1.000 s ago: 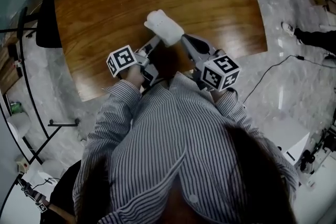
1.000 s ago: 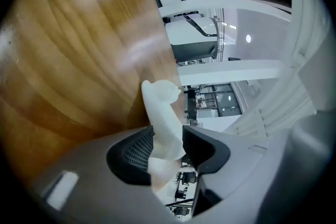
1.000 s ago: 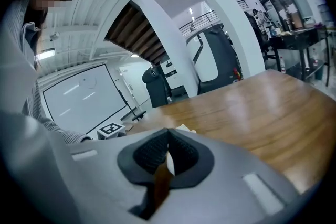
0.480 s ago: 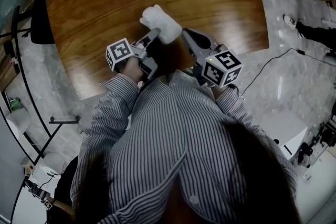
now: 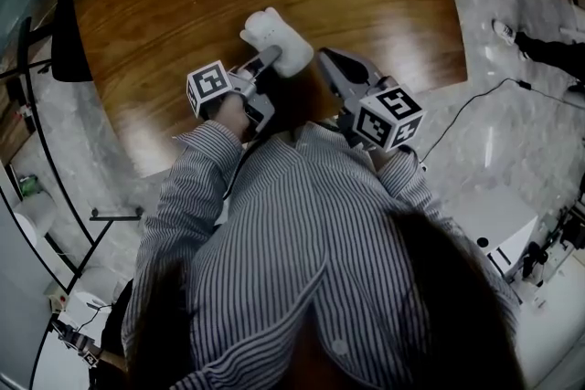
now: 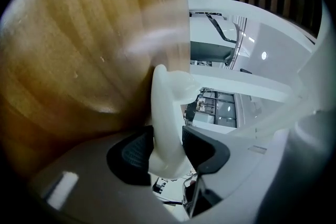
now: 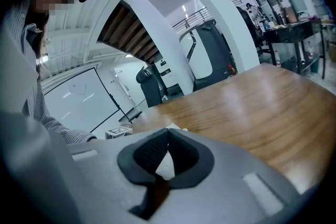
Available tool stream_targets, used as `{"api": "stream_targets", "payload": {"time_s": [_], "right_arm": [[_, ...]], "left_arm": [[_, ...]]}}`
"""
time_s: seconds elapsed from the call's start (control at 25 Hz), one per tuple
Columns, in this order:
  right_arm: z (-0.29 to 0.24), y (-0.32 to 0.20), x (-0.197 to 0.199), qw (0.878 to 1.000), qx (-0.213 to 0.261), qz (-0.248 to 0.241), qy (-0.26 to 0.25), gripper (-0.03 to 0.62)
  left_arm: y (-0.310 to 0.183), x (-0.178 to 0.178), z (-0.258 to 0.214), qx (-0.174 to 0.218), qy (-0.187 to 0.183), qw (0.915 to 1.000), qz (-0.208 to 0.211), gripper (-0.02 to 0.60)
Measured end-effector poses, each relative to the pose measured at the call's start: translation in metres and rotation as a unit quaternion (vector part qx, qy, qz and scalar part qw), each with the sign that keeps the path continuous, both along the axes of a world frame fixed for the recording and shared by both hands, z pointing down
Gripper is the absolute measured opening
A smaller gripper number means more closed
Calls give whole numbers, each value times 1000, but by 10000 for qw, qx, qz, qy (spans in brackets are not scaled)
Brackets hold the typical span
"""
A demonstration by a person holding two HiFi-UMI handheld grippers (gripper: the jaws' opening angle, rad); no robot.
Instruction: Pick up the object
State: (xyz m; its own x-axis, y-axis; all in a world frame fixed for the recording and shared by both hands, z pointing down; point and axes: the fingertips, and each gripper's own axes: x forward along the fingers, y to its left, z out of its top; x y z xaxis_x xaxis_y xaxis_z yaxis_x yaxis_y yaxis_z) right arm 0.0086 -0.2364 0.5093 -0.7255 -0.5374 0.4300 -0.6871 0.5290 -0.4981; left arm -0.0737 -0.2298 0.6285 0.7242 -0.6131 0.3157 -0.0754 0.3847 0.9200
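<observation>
The white, soft-looking lumpy object (image 5: 274, 39) is over the brown wooden table (image 5: 164, 5), near its front edge. My left gripper (image 5: 265, 61) reaches it from the near left. In the left gripper view the jaws are closing, and both dark pads (image 6: 131, 153) press on the object's lower end (image 6: 168, 113). My right gripper (image 5: 324, 61) points at the object's right side from just beside it. Its pads (image 7: 181, 152) meet at the tips with nothing between them. A white bit of the object (image 7: 164, 166) shows through the gap behind them.
A dark chair (image 5: 69, 41) stands at the table's left end. A black cable (image 5: 466, 123) runs over the marble floor on the right, near a white box (image 5: 494, 224). The person's striped shirt (image 5: 302, 242) fills the lower head view. Another chair (image 7: 152, 86) stands beyond the table.
The white object and the left gripper have shifted a little left and farther over the table. The right gripper's tip, which touched the object, now stands just off its right side.
</observation>
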Motion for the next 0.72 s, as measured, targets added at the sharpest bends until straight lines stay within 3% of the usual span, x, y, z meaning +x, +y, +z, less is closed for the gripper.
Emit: {"api": "stream_targets", "payload": {"time_s": [0.24, 0.44, 0.6, 0.72], "right_arm": [[-4, -5, -5, 9999, 76, -93, -43, 2], [-13, -7, -3, 9996, 186, -214, 57, 2], [-26, -8, -8, 9989, 289, -357, 80, 2], [-41, -13, -16, 9977, 520, -434, -68, 2]], "left_arm": [[-5, -3, -9, 251, -237, 9994, 7, 147], [-10, -10, -27, 471, -212, 9979, -378, 147], [-16, -14, -62, 873, -254, 9938, -643, 147], [-21, -23, -92, 1398, -475, 9863, -741, 146]]}}
